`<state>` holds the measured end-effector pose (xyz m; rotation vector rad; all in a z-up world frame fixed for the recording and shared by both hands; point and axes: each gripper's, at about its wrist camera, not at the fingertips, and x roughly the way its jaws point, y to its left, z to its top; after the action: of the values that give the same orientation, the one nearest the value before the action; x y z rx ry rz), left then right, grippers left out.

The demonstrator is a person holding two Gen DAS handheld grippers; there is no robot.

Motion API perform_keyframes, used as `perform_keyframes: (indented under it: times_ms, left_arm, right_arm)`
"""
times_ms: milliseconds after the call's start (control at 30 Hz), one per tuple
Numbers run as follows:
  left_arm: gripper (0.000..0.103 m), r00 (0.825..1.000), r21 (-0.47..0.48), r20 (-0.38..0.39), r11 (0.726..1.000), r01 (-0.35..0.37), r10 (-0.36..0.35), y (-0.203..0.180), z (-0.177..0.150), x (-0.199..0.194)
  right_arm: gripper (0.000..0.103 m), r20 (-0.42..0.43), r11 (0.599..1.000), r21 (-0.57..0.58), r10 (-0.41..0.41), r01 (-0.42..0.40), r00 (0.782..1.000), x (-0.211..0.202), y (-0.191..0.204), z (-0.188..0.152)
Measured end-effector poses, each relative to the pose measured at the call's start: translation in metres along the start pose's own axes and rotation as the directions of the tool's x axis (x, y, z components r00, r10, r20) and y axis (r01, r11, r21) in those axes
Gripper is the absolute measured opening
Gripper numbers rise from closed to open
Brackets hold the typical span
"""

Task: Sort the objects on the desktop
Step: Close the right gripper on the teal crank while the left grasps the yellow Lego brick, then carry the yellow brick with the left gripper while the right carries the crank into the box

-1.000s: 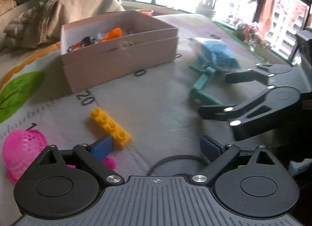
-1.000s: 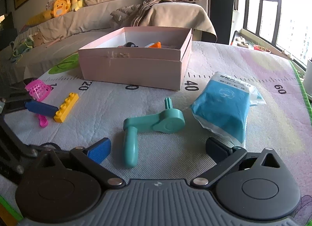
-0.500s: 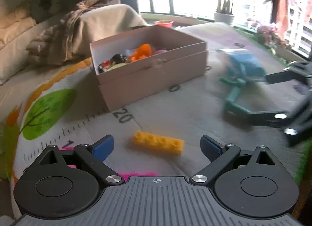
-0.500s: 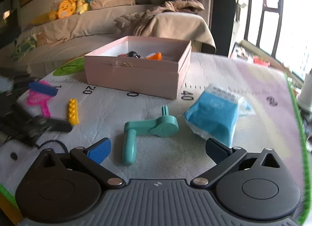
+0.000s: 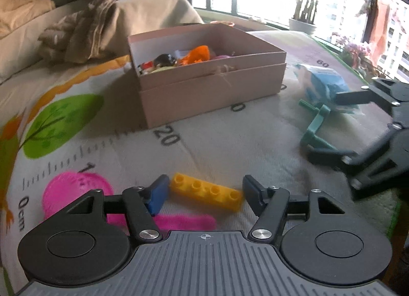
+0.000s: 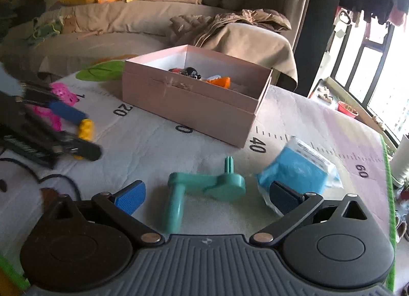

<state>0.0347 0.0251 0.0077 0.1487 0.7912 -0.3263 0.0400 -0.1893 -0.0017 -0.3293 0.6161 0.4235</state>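
Our left gripper (image 5: 204,192) has just been closing on the yellow brick (image 5: 206,194) between its pads, contact unclear to us, while our right gripper (image 6: 205,195) stands wide apart around the teal crank (image 6: 204,188), the pink box (image 6: 196,96) beyond both.
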Motion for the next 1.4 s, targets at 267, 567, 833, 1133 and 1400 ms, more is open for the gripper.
perform_keyframes:
  times_ms: [267,567,833,1133,1400]
  left_arm:
    - [0.086,1.000,0.026,-0.003,0.999,0.030,-0.030,0.001,-0.007,-0.002]
    - [0.080,0.999,0.047,0.013,0.998,0.035,-0.036,-0.007,-0.006,0.001]
    - [0.024,0.999,0.058,0.002,0.998,0.037,-0.038,-0.013,-0.007,-0.013]
    - [0.068,0.998,0.081,0.004,0.995,0.062,-0.063,-0.013,-0.018,-0.043]
    - [0.067,0.981,0.024,-0.060,0.983,0.184,-0.182,-0.029,-0.037,-0.053]
  right_arm:
    - [0.074,-0.045,0.997,0.009,0.071,-0.070,0.996,0.014,0.001,0.009]
    - [0.072,-0.049,0.993,0.068,0.096,-0.092,0.994,0.020,-0.001,0.011]
    - [0.071,-0.068,0.993,0.043,0.116,-0.113,0.991,0.002,0.002,0.013]
    - [0.071,-0.042,0.996,0.025,0.081,-0.080,0.996,-0.028,-0.007,0.009]
    - [0.071,-0.076,0.995,0.091,0.054,-0.047,0.996,-0.015,-0.013,-0.009]
